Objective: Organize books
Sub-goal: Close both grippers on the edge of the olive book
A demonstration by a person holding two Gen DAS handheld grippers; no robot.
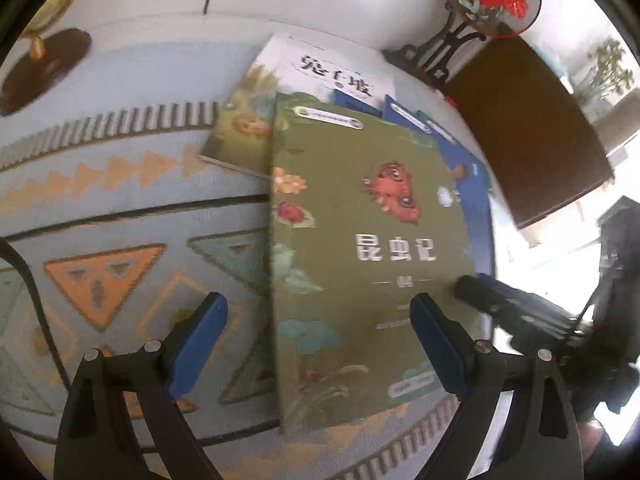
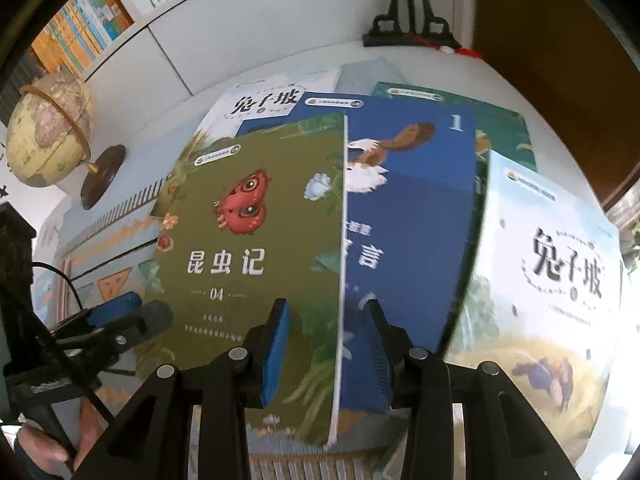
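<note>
Right claw (image 2: 328,344) astride olive book's (image 2: 256,240) page edge.

An olive-green paperback with a red butterfly and white title characters on its cover (image 2: 256,248) lies on top of the spread of books, face up, its right edge lifted so the white page block shows. Beneath it to the right lies a dark blue paperback with an eagle and a numeral 1 (image 2: 416,216). Behind both, a white book with black brush characters (image 2: 260,102) peeks out, and a dark green book (image 2: 500,128) sits at the far right. A pale book with the same black characters and a meadow scene (image 2: 552,280) overlaps the blue one's right side.
</note>
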